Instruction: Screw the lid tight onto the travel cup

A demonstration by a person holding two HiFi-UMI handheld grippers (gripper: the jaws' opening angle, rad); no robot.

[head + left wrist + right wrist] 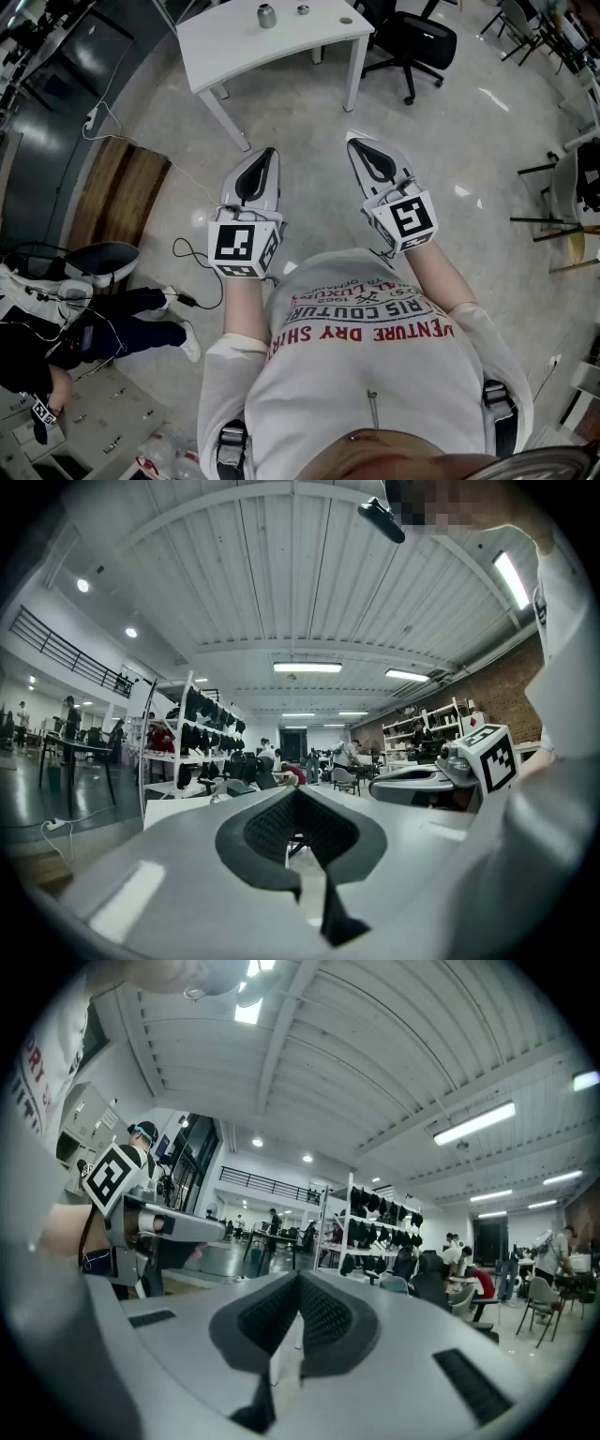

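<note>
So, both grippers are held out level in front of the person, well apart from the task stuff. The left gripper (269, 153) has its jaws clamped fully together with nothing between them. The right gripper (353, 142) is the same, closed tight and empty. They sit side by side without touching, tips aimed toward the white table (234, 47) further ahead.

The travel cup (267, 16) is on that table, near its far edge. It's standing upright, so its long axis runs straight up and down. It's too small to tell anything about its mouth. The lid (303, 9) lies on the tabletop to the right of the cup, near it but not touching. A black office chair (412, 42) sits just right of the table.
</note>
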